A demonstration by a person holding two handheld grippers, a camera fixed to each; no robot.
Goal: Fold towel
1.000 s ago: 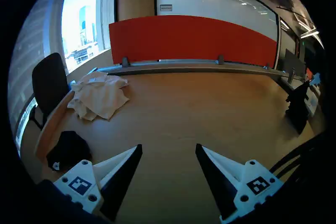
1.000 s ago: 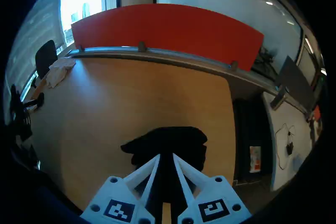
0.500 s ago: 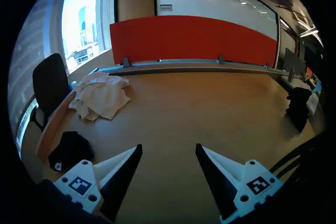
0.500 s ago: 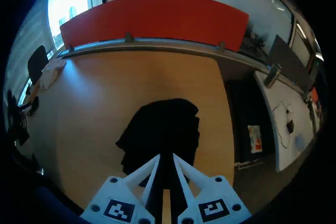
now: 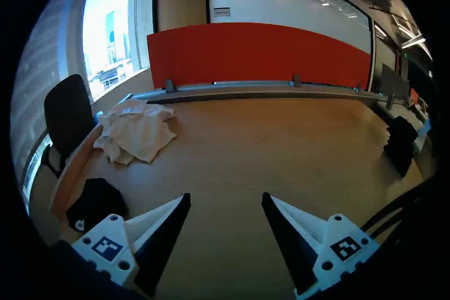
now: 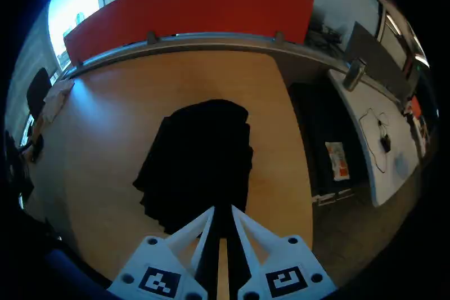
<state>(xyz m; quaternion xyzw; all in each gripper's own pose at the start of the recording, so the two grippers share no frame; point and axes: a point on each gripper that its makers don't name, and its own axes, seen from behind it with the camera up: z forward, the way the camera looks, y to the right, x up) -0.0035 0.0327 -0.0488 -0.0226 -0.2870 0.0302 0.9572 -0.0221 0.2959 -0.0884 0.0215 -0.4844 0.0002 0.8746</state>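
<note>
We hold two grippers over a long wooden counter [image 5: 253, 137] backed by a red screen [image 5: 259, 55]. Our left gripper [image 5: 225, 196] is spread wide and empty, hanging above bare wood. A heap of cream cloth [image 5: 135, 130] lies far off to its left, near a chair [image 5: 66, 111].

The towel [image 6: 197, 153] is black. In the right gripper view it is a crumpled dark shape on the counter's right end, close to the edge. The right gripper [image 6: 222, 210] has its fingers pressed almost together, and dark fabric runs into the narrow gap, so we judge it is pinching the towel's near edge. In the left gripper view the same towel [image 5: 400, 139] shows far to the right, bunched up.

We judge the fold has not begun; this is the pick-up step. Next, the left gripper needs to reach a second corner so we can spread the towel flat.
</note>
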